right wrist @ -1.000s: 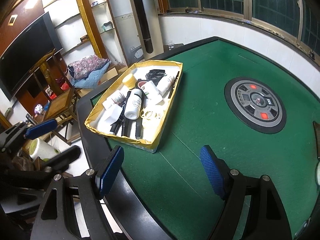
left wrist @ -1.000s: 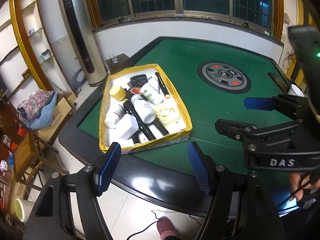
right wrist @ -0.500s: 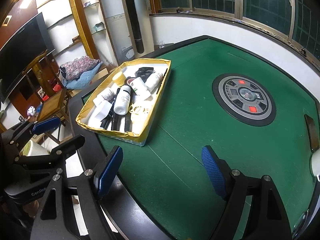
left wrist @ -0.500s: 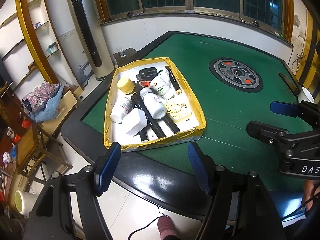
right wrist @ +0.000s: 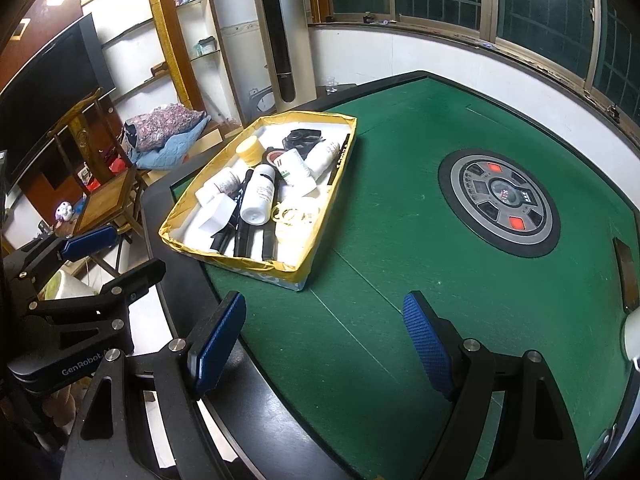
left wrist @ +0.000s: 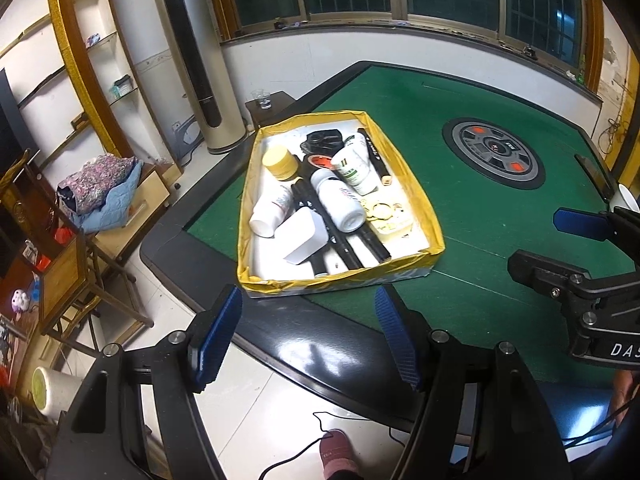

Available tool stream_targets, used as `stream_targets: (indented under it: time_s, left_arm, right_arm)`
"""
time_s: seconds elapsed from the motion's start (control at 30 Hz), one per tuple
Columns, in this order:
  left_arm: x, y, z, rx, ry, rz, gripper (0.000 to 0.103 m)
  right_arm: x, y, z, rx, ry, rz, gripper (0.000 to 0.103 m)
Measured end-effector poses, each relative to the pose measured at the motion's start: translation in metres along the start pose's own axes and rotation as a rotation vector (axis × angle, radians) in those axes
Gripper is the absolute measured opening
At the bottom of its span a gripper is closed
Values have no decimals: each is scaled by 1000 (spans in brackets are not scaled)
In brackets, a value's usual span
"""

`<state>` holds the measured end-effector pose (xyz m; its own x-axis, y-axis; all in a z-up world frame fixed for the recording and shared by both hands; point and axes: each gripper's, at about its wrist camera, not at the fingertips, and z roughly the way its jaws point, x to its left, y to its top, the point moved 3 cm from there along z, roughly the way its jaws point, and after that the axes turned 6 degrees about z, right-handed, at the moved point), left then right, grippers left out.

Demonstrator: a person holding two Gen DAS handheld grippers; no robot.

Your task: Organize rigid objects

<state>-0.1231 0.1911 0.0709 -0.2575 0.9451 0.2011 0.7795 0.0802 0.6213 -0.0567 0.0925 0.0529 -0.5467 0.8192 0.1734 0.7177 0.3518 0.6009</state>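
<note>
A yellow-rimmed shallow box (left wrist: 416, 184) (right wrist: 192, 216) sits on the green table near its left edge. It holds several white bottles (left wrist: 338, 200) (right wrist: 258, 196), a yellow-capped jar (left wrist: 280, 162) (right wrist: 249, 149), black markers (left wrist: 344, 240), a white block (left wrist: 301, 236) and a pale ring-shaped piece (left wrist: 382, 212). My left gripper (left wrist: 308, 336) hangs open above the table's black rim, just short of the box, with nothing between its fingers. My right gripper (right wrist: 324, 340) stands open over the green felt right of the box, also empty. Each gripper shows at the edge of the other's view.
A round grey control hub (left wrist: 494, 152) (right wrist: 500, 204) sits mid-table. A white cup rim (right wrist: 634, 336) shows at the right edge. Left of the table stand wooden chairs (left wrist: 80, 272) with folded cloth (left wrist: 100, 184), a tower fan (left wrist: 192, 48) and shelves. A shoe (left wrist: 336, 452) and cable lie on the floor.
The left wrist view has shifted: the box now sits more central and further right in it, and the right gripper has slid toward that frame's right edge. The right view barely changed.
</note>
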Motion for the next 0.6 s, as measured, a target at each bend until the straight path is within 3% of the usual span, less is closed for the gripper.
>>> stream_targets:
  time_s: [0.6]
  left_arm:
    - [12, -2, 8, 19, 30, -22, 69]
  right_arm:
    - [10, 3, 6, 7, 7, -24, 77]
